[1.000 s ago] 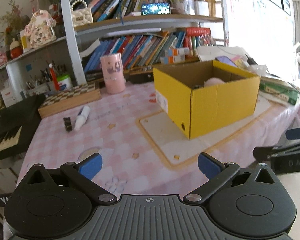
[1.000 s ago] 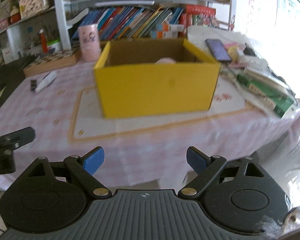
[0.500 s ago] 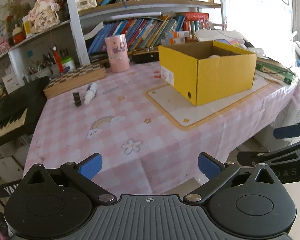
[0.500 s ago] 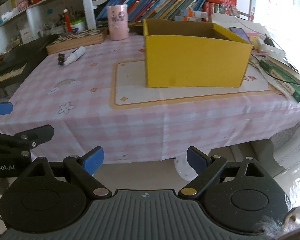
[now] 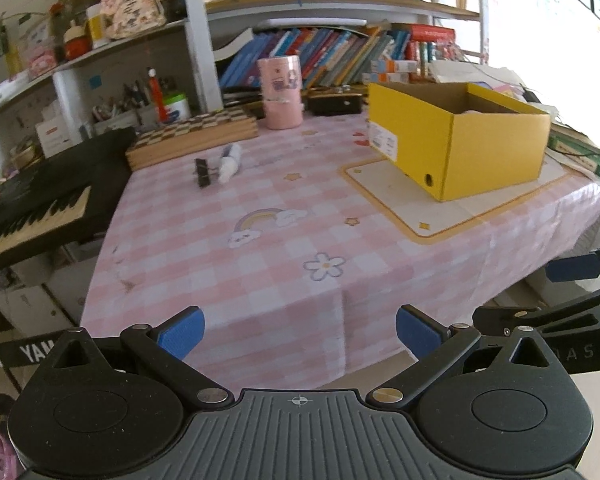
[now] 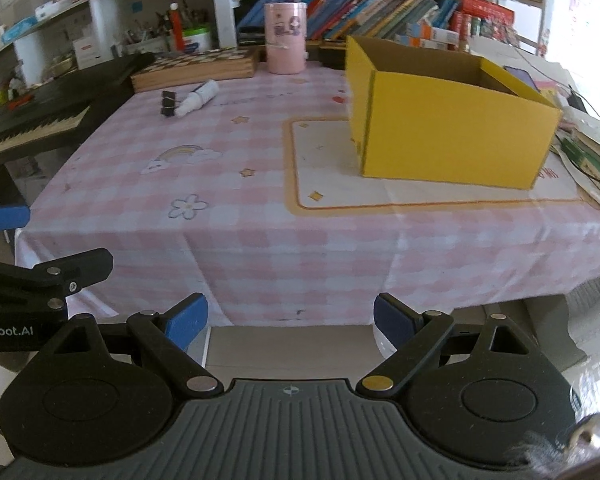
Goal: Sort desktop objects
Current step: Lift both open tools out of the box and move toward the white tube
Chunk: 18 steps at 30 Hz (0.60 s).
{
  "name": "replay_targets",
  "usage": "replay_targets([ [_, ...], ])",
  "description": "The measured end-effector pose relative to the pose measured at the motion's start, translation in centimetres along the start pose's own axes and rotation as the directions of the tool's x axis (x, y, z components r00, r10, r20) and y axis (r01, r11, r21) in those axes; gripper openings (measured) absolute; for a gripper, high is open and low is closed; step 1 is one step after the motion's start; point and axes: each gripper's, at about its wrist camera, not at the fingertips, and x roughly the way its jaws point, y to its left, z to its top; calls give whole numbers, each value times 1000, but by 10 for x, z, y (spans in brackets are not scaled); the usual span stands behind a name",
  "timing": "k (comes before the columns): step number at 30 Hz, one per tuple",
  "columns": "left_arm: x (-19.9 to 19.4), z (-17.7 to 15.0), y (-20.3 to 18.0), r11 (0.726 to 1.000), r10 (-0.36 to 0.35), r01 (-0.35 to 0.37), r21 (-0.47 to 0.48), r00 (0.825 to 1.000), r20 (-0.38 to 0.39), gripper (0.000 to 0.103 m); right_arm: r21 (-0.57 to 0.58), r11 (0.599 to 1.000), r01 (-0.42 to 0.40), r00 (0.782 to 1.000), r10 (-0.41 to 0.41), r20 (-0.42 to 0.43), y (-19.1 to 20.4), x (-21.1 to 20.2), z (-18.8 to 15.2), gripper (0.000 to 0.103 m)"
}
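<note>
Far left, off the table: black electronic keyboard. On the pink checked tablecloth, far-left part: black binder clip touching or just beside a small white tube; behind them a chessboard box, then a pink cylindrical holder. Right of centre: open yellow cardboard box on a cream mat; something pale inside, unclear what. Bookshelves along the back wall; papers and clutter at the right edge.

Left gripper: fingers spread, nothing between them, held off the near table edge. Right gripper: likewise spread and empty, below the table edge.

Judgement: between picks; clip and tube look unsorted. Next move likely a long forward reach, left side, to one of them.
</note>
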Motion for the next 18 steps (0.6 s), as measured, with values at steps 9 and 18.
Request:
replay_targets([
  [9,-1,-1,25,998,40,-39,-48,999,14,103,-44,998,-43,999,44,23,23,4,10,85],
  [18,-2,-1,45,992,72,-70,-106,997,22,103,-102,991,-85,995,90,38,43,5,19,78],
])
